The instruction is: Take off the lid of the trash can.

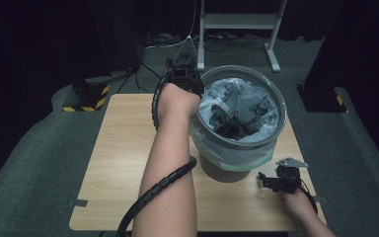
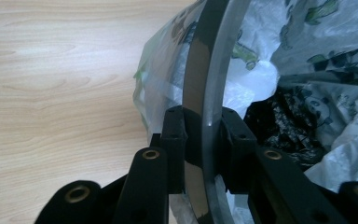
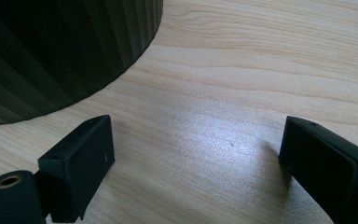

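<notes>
Gripping one bin ring (image 2: pixel 204 93) | left gripper (image 2: pixel 204 154) | one liner bag (image 2: pixel 261 79)

- No words, brand names or numbers can be read anywhere from here;
- the bin liner (image 2: pixel 303 56) carries small printed cartoon pictures, no lettering;
- yellow-and-black hazard stripes (image 1: pixel 86 106) mark a stand foot on the floor.

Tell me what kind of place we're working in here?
Most likely a lab or recording studio rather than a home. A lone wooden table stands on grey carpet, with dark curtains behind. Black-and-yellow hazard tape marks a stand's base, and cables trail across the floor.
</notes>
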`<state>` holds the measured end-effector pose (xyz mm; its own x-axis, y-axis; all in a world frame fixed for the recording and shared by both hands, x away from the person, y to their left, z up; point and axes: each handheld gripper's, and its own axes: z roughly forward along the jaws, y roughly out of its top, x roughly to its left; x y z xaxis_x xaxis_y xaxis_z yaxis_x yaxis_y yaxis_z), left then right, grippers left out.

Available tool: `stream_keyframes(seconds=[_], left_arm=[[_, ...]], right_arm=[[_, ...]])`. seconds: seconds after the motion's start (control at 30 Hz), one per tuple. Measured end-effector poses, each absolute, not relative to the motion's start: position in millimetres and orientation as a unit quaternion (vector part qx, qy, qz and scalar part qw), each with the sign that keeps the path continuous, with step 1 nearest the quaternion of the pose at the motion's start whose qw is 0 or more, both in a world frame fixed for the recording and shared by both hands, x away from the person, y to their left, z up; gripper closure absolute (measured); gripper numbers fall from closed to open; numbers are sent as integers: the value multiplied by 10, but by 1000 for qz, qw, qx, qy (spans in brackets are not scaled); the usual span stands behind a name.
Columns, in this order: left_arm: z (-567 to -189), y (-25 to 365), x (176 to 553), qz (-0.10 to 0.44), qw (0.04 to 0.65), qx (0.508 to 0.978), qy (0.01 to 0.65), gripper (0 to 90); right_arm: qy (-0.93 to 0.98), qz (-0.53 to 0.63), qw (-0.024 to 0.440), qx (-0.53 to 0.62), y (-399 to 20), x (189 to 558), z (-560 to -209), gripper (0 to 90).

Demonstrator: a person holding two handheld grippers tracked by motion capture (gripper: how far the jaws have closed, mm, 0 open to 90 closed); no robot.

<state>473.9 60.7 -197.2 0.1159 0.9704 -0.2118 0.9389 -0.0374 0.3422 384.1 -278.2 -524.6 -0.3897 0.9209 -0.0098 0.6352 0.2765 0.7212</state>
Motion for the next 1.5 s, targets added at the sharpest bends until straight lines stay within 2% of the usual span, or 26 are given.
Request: stream_keyframes(seconds=[0.2, 0.57, 1.23, 1.5], left_arm=[[-1854, 617, 4719, 39, 211, 722, 658, 754], [-1867, 728, 4700, 20, 232, 719, 654, 757], [-1959, 1113, 4629, 18, 236, 712, 662, 760], [-1859, 1279, 4535, 13, 247, 712, 657, 760]], right_arm=[[768, 324, 220, 506, -2782, 3842, -5246, 98], [769, 324, 219, 506, -2783, 3843, -5245, 98], [768, 325, 219, 507, -2778, 3842, -5246, 98], [768, 325, 220, 507, -2777, 3840, -5247, 99]])
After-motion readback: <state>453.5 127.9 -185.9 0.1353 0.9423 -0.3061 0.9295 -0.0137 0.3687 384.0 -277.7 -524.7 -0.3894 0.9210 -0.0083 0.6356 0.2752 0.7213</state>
